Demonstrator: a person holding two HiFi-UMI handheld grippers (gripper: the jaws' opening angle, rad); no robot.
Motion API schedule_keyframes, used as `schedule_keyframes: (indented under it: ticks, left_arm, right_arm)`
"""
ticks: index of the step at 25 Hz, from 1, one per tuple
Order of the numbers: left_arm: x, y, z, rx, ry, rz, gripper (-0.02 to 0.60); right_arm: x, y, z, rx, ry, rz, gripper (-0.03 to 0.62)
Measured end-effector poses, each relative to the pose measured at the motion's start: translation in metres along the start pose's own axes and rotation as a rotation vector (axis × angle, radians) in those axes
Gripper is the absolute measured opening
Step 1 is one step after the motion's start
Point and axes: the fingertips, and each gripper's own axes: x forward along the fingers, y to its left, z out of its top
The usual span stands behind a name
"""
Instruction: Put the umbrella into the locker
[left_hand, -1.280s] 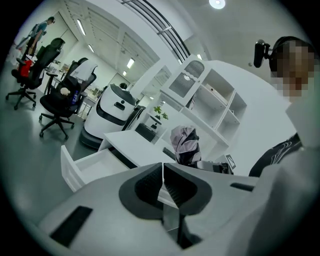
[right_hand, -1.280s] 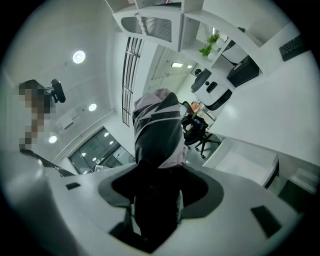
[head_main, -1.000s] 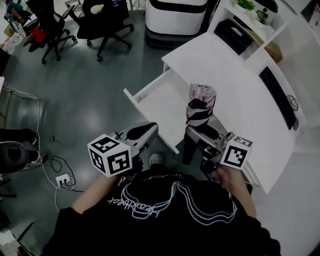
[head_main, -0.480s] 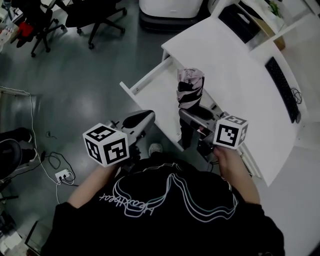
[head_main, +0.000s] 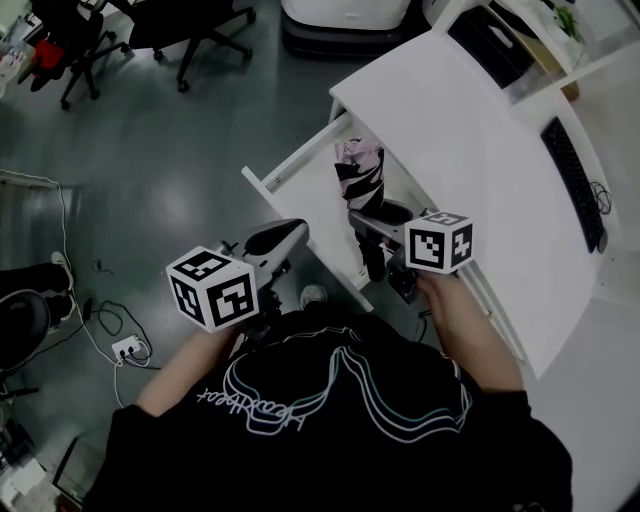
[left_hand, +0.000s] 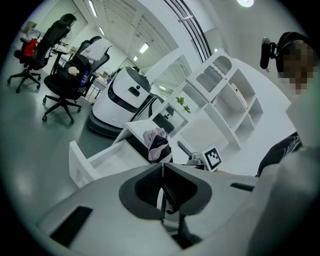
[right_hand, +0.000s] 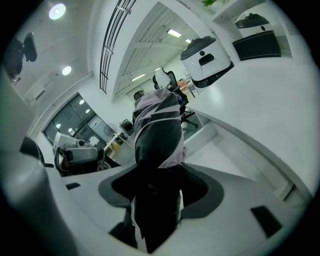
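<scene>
Fingers (right_hand: 201, 195) of the right gripper (head_main: 362, 222) are clamped on the folded umbrella (head_main: 358, 172), held over the open drawer (head_main: 290, 168) under the white counter (head_main: 460, 140). Left gripper (head_main: 275, 240), fingers together and empty, hangs just outside the drawer's front. Office chairs (head_main: 190, 20) stand well apart.

On my head feed I see a glossy grey floor (head_main: 170, 150) with two black office chairs at the top edge. One chair (head_main: 190, 20) is near the middle, and the other chair (head_main: 70, 35) is further left with something red on it. A white rounded machine (head_main: 345, 10) on a dark base stands at the top, just beside the white desktop (head_main: 470, 140). A black keyboard (head_main: 572, 185) lies along that desktop's far side. A dark box (head_main: 490, 45) sits on a shelf beyond, near a green plant (head_main: 570, 20). Low at the left, a white power strip (head_main: 125, 350) lies on the floor with cables trailing from it. My left gripper feed shows open white shelving (left_hand: 222, 95)
</scene>
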Motion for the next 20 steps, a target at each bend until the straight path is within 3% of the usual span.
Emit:
schedule_keyframes:
  ticks: [13, 20]
  left_arm:
    - [0.015, 0.028, -0.014, -0.052, 0.028, 0.044, 0.012]
    - [0.018, 0.042, -0.02, -0.078, 0.025, 0.058, 0.012]
  right_arm:
    - [0.071, -0.074, -0.047, -0.027, 0.213, -0.112, 0.238]
    - [0.101, -0.111, -0.074, -0.091, 0.323, -0.228, 0.238]
